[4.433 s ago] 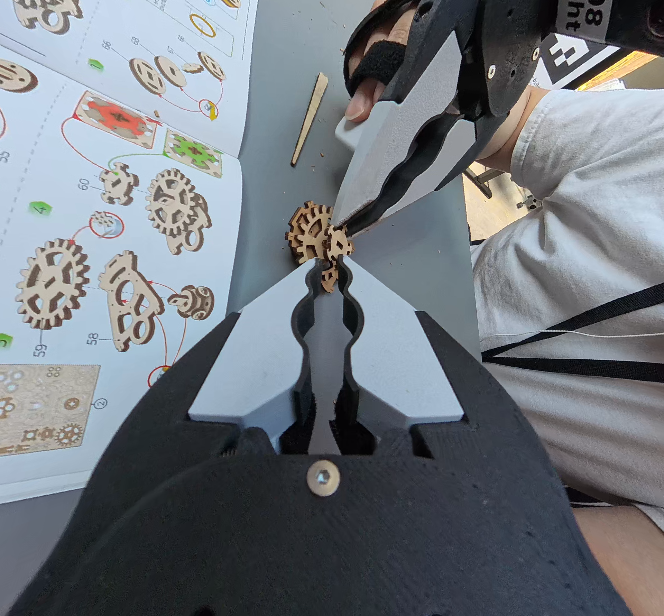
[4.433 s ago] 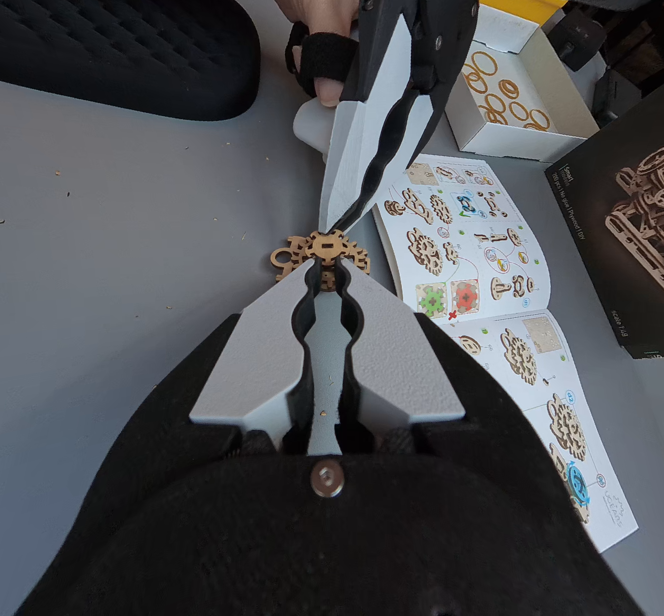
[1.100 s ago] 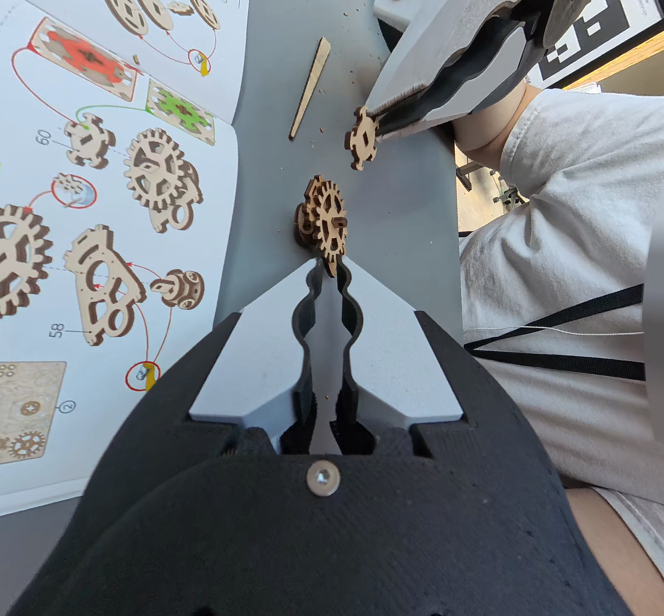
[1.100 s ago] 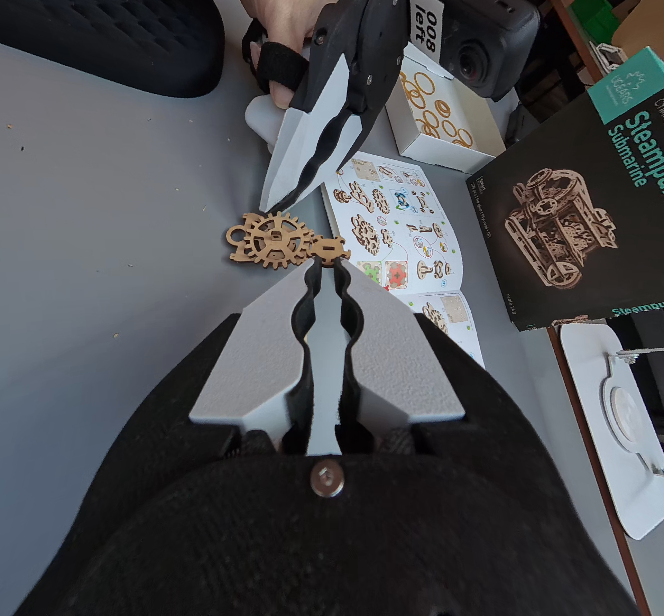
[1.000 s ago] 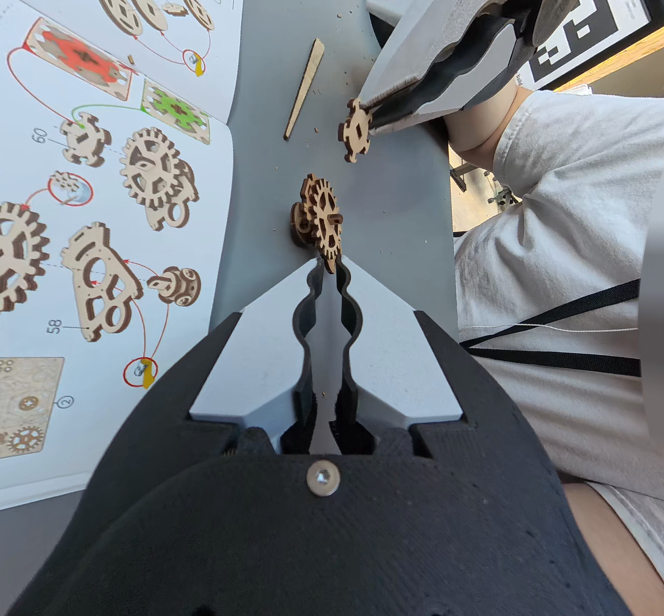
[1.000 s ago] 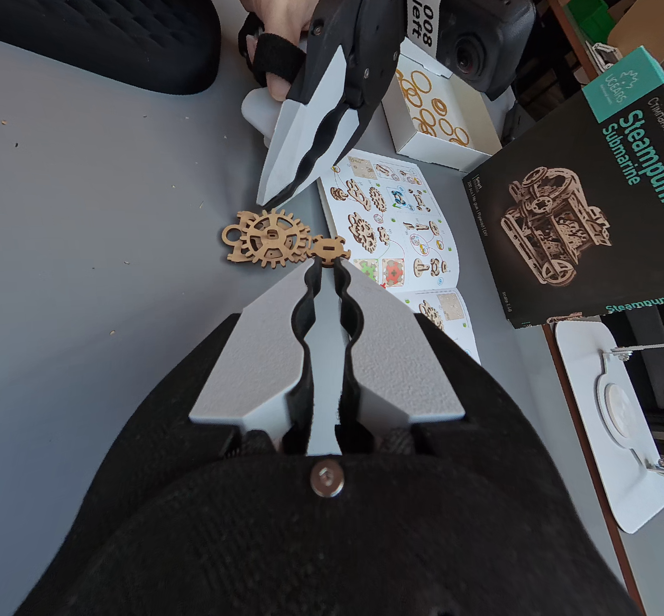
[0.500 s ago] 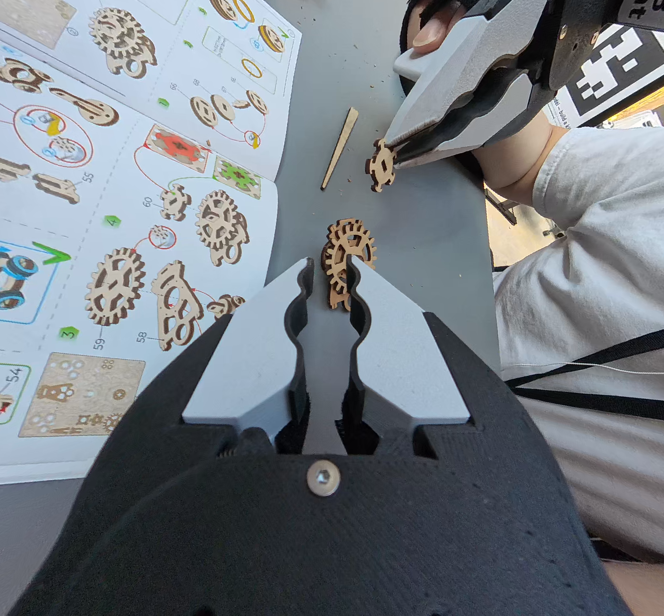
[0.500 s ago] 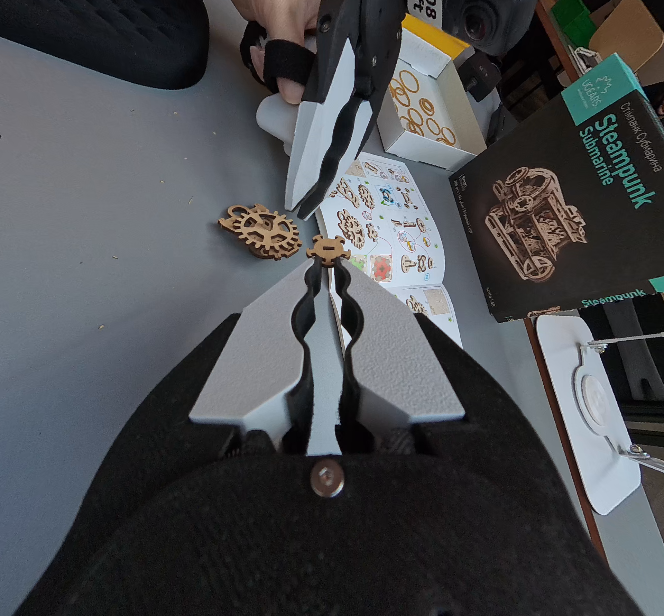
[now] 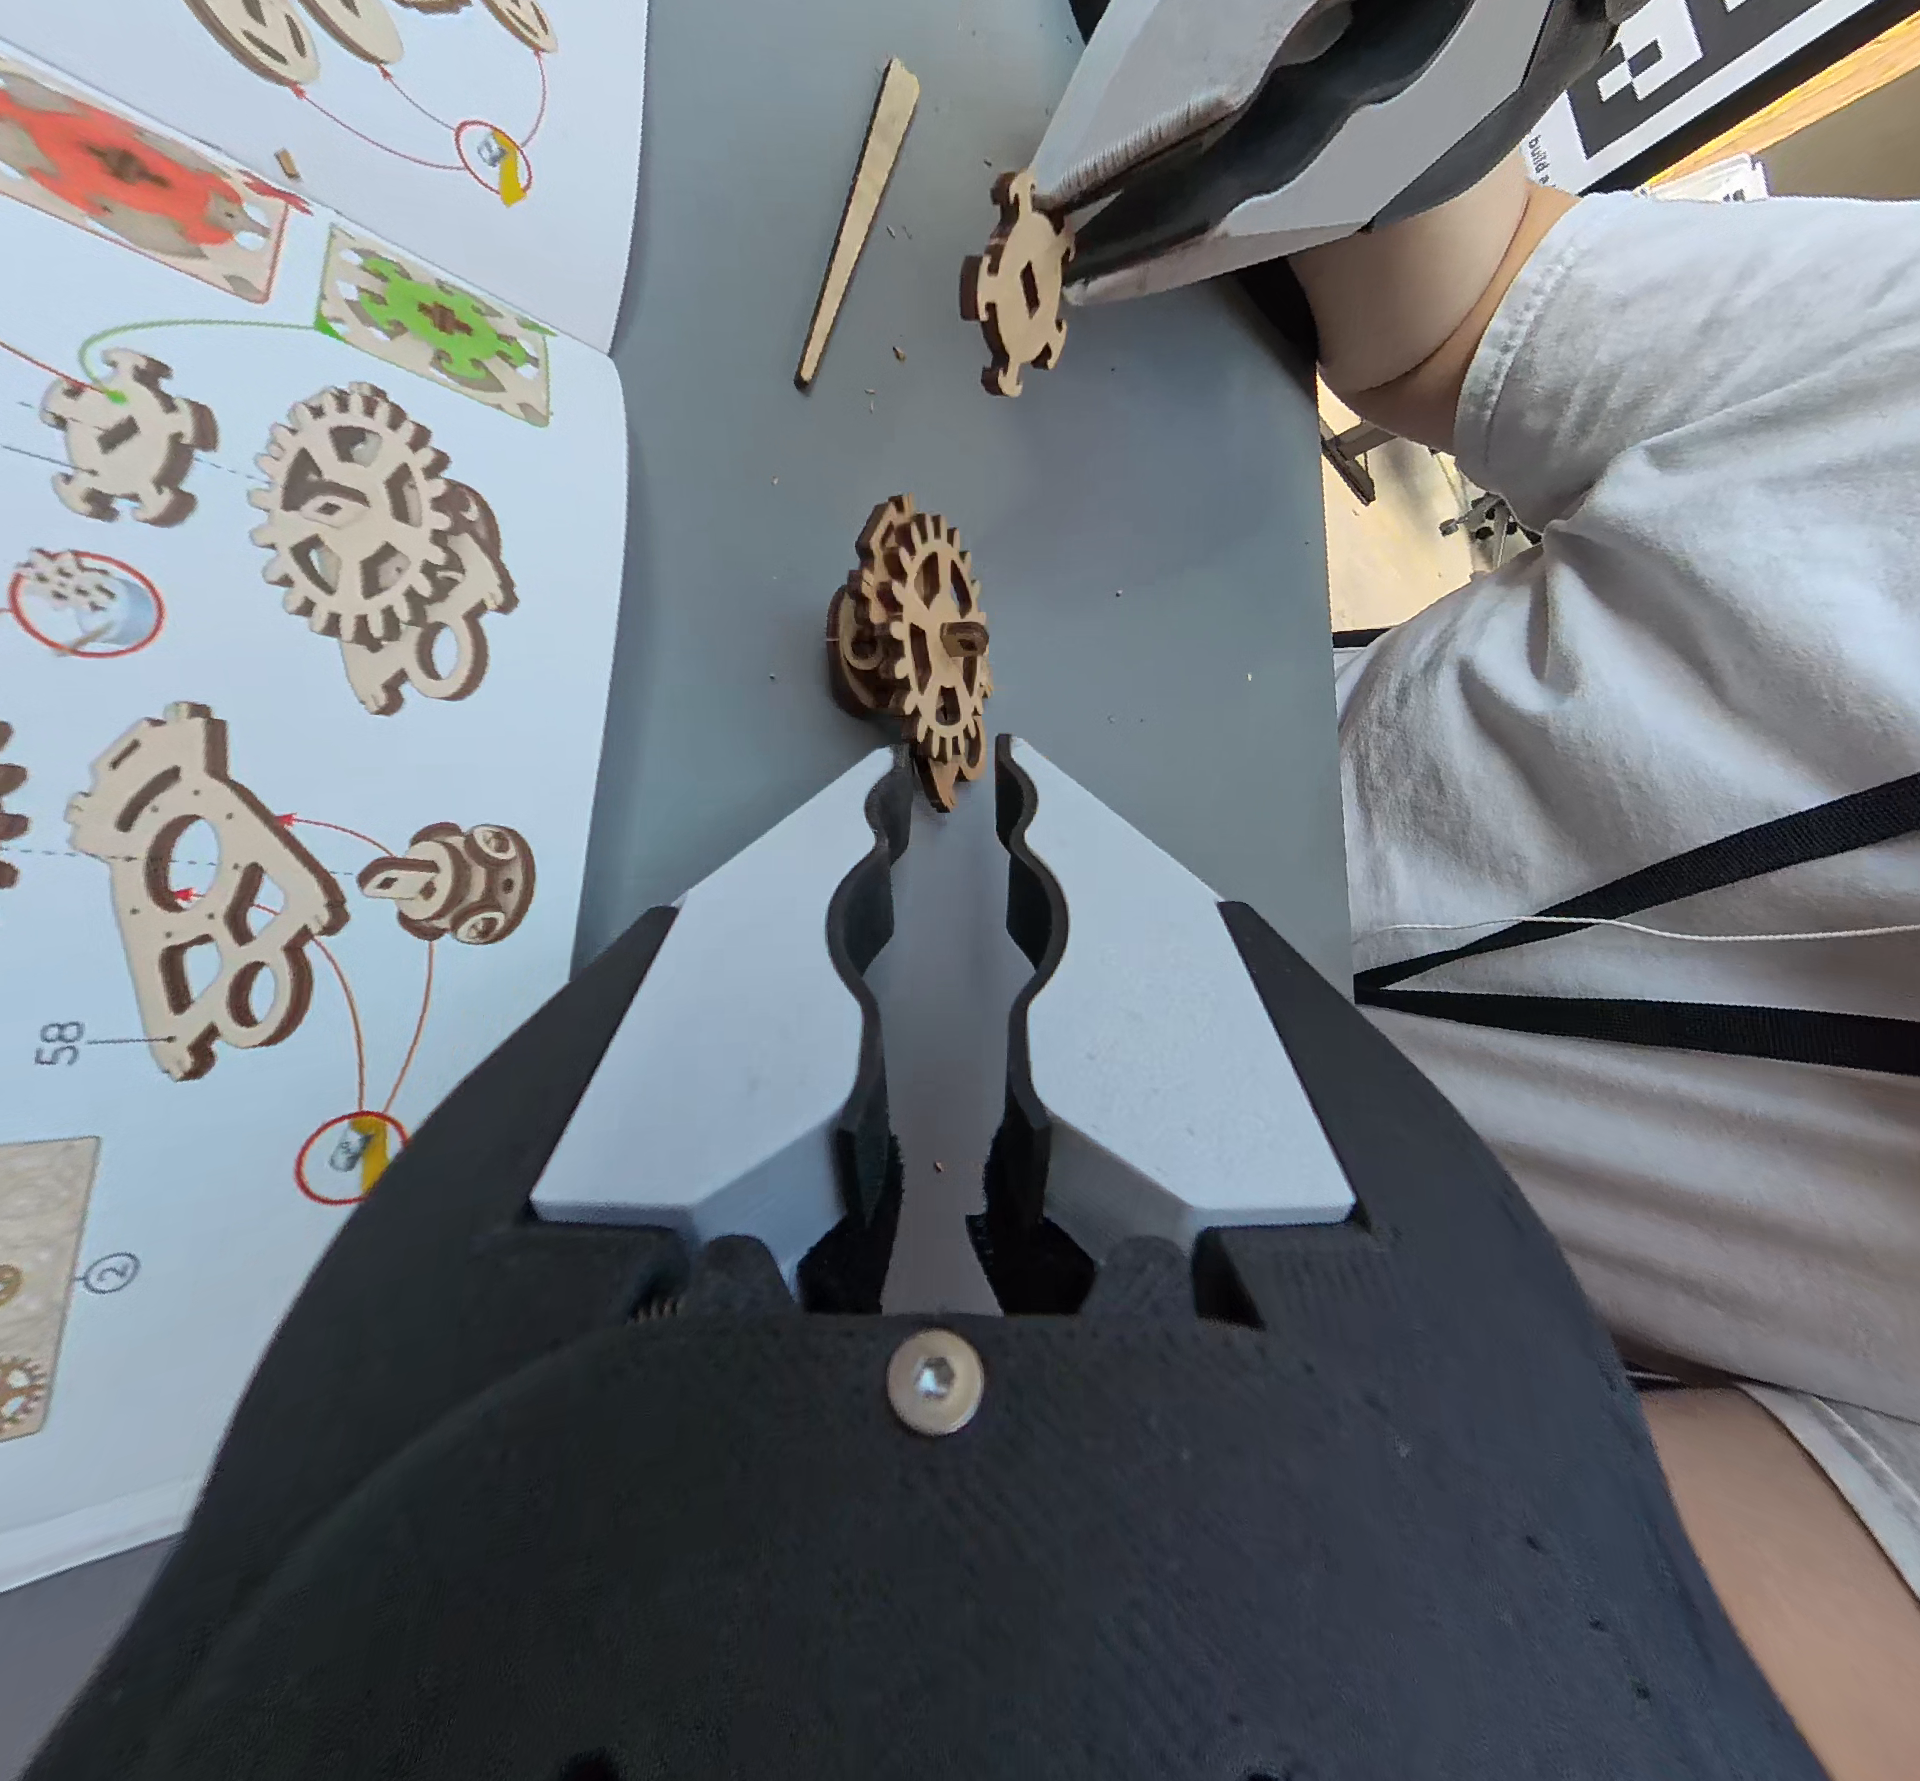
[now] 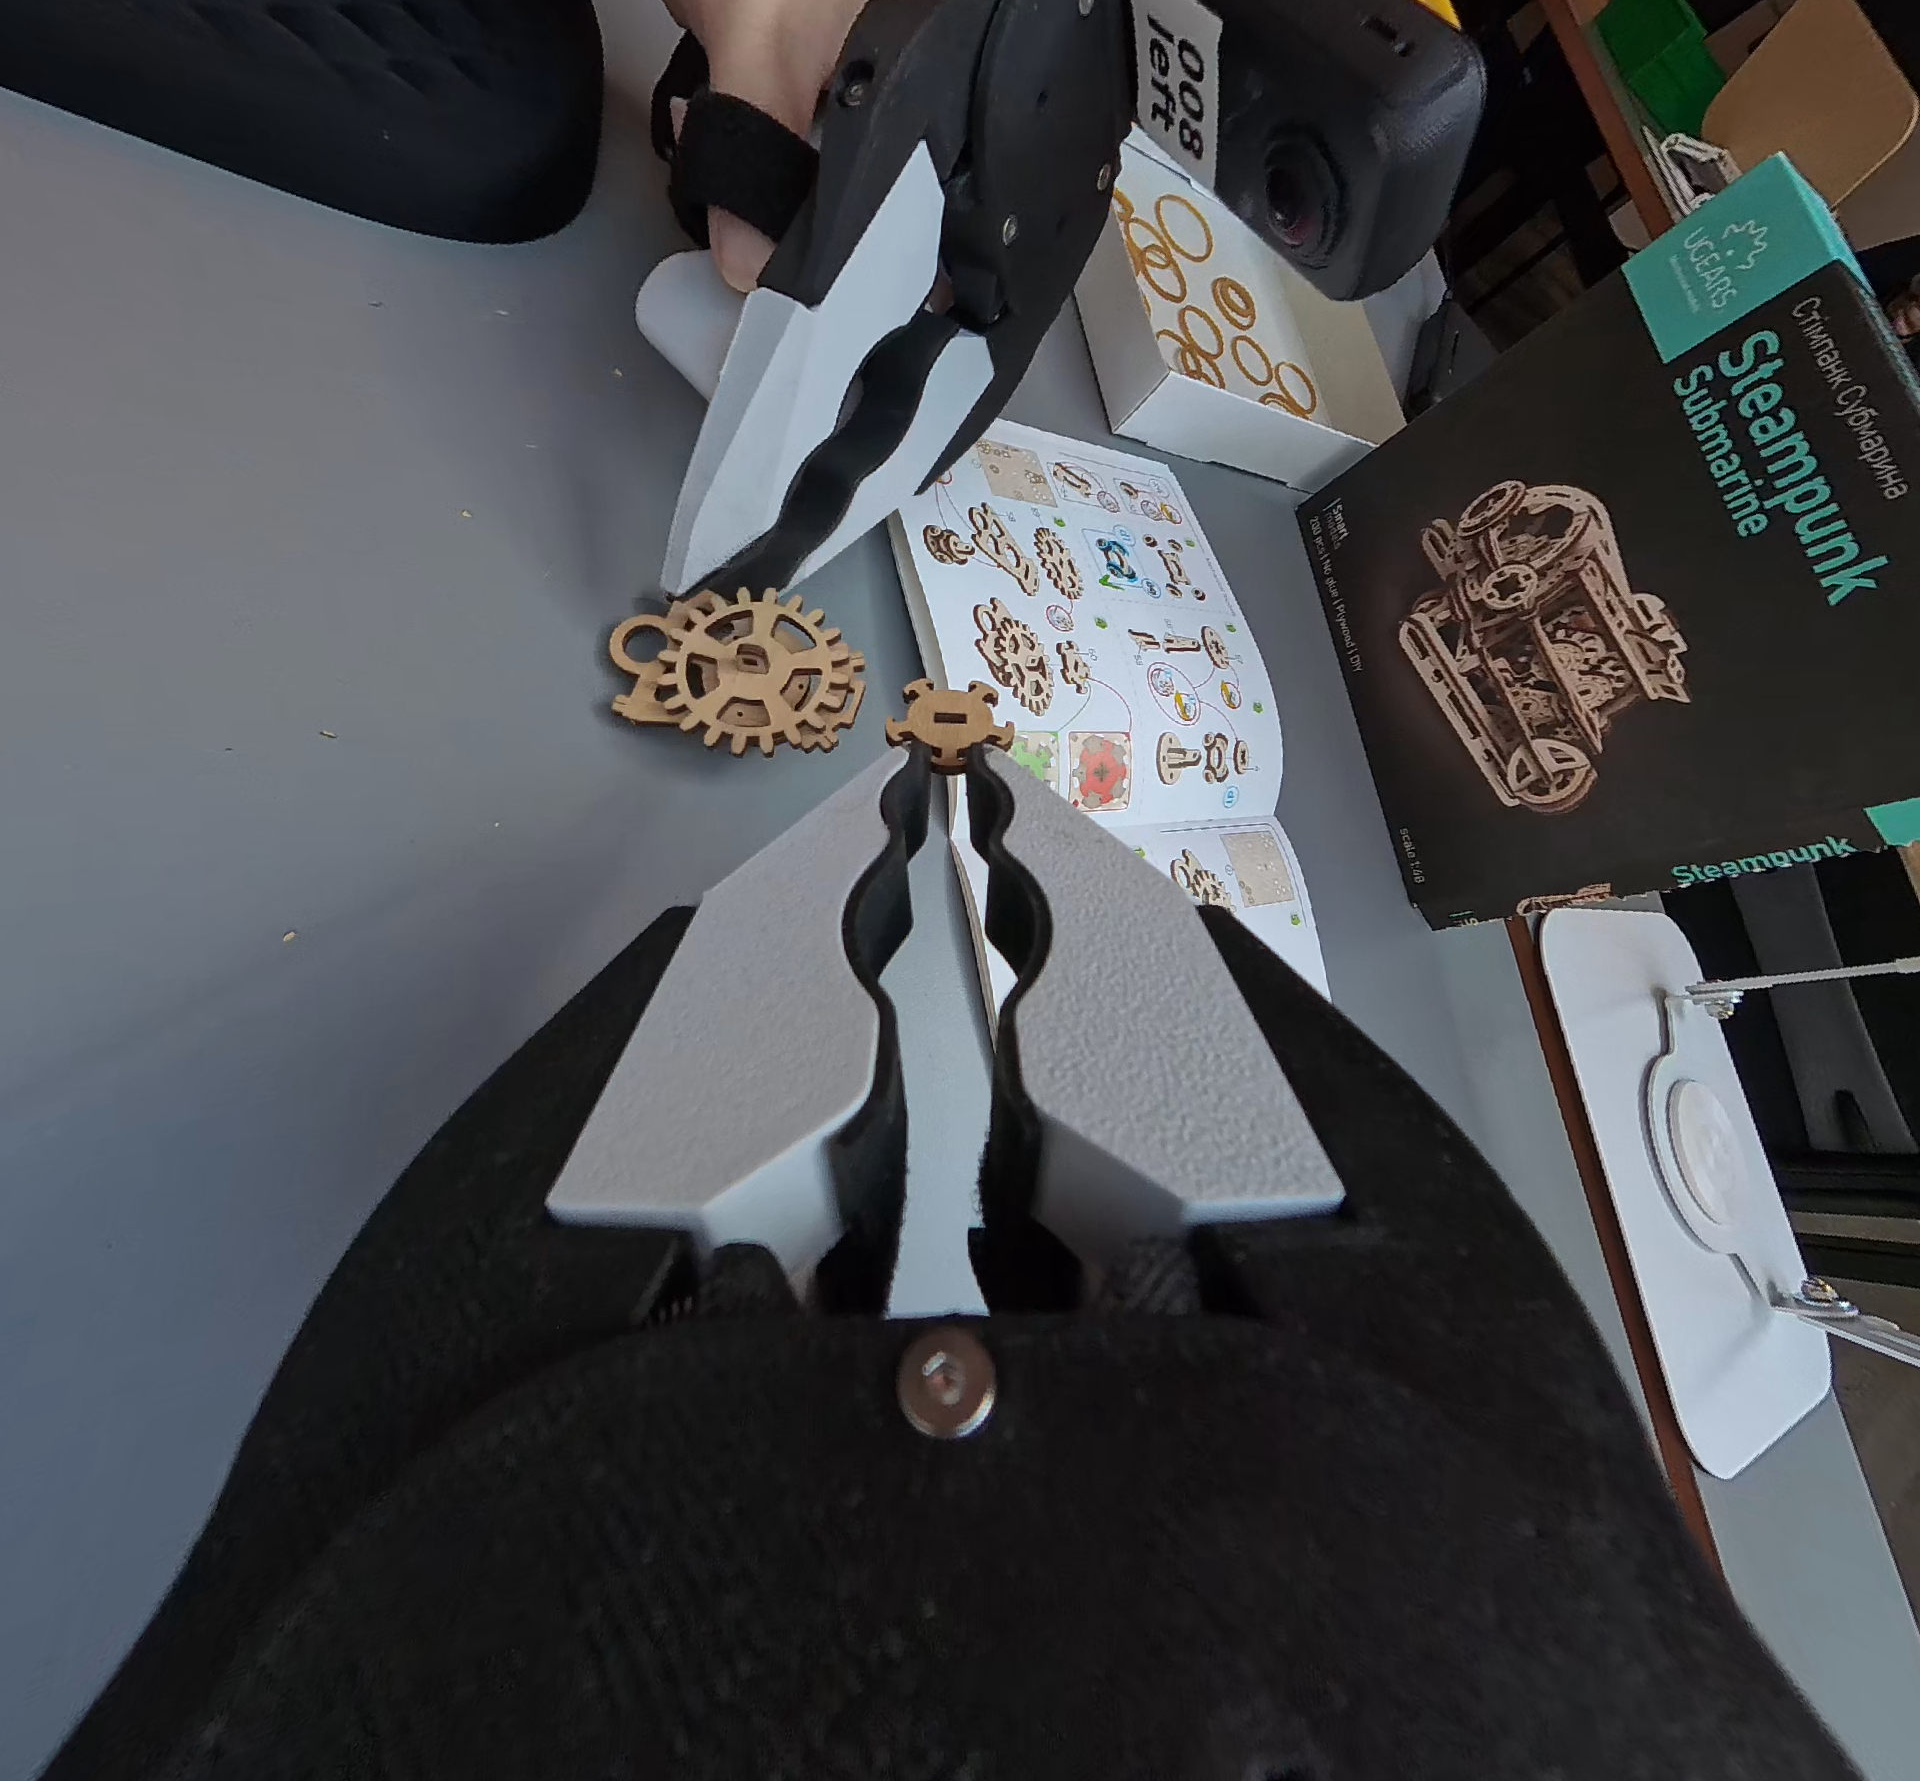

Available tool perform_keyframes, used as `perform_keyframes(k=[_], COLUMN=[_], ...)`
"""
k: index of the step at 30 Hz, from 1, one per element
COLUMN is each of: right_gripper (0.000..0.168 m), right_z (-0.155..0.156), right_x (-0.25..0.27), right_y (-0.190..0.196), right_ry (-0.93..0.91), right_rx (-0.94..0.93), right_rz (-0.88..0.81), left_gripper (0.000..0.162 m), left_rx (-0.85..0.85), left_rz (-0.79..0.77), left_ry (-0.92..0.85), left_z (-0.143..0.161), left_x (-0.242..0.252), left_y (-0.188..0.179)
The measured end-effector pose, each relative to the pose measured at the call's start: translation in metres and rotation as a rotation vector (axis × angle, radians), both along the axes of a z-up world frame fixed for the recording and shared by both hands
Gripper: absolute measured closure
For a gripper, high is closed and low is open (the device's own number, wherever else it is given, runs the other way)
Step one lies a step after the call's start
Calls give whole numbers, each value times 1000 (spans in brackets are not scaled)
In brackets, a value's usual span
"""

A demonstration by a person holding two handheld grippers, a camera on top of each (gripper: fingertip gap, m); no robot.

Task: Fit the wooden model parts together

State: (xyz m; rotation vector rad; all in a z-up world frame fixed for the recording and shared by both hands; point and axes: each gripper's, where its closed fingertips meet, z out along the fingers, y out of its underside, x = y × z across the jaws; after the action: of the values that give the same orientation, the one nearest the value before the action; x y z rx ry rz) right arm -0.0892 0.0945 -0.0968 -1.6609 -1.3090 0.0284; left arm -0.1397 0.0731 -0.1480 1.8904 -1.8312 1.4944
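Observation:
A wooden gear assembly [image 9: 920,640] with a short peg in its hub lies on the grey table; it also shows in the right wrist view [image 10: 748,671], flat, with a loop at its left. My left gripper [image 9: 948,757] has its jaws a little apart, straddling the gear's near edge. The gear touches the left pad, with a thin gap on the right. From the right wrist view the left gripper [image 10: 707,588] points down at the gear's far rim. My right gripper [image 10: 945,765] is shut on a small notched wooden disc [image 10: 948,729] with a slot, held just right of the gear. That disc [image 9: 1023,287] hangs beyond the gear.
An open instruction booklet [image 9: 260,484] lies beside the gear. A thin wooden sliver [image 9: 860,214] lies on the table beyond it. A black product box [image 10: 1621,588] and a white box of rings [image 10: 1226,349] stand behind. A person's white shirt [image 9: 1610,692] lies past the table edge. The tips of one gripper are about 8 cm away from the tips of the other.
My left gripper pinched the gear's edge a second ago, then tilted it; now its jaws are wider and the gear lies flat at the tips. The disc in my right gripper is nearer.

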Motion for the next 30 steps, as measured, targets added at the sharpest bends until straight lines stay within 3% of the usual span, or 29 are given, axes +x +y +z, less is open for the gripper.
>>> perform_keyframes(k=[5,21,30], right_gripper=[163,163,163], right_z=[1,1,1], right_x=[0,3,9], right_y=[0,0,-3], right_ry=[-7,-16,-43], right_rx=[5,7,6], right_rz=[0,-4,2], left_gripper=[153,151,150], left_rx=[-25,-25,-47], left_rz=[-64,-2,128], left_ry=[51,24,-91], left_z=[-5,0,23], left_x=[-6,-5,1], left_y=[-12,1,26])
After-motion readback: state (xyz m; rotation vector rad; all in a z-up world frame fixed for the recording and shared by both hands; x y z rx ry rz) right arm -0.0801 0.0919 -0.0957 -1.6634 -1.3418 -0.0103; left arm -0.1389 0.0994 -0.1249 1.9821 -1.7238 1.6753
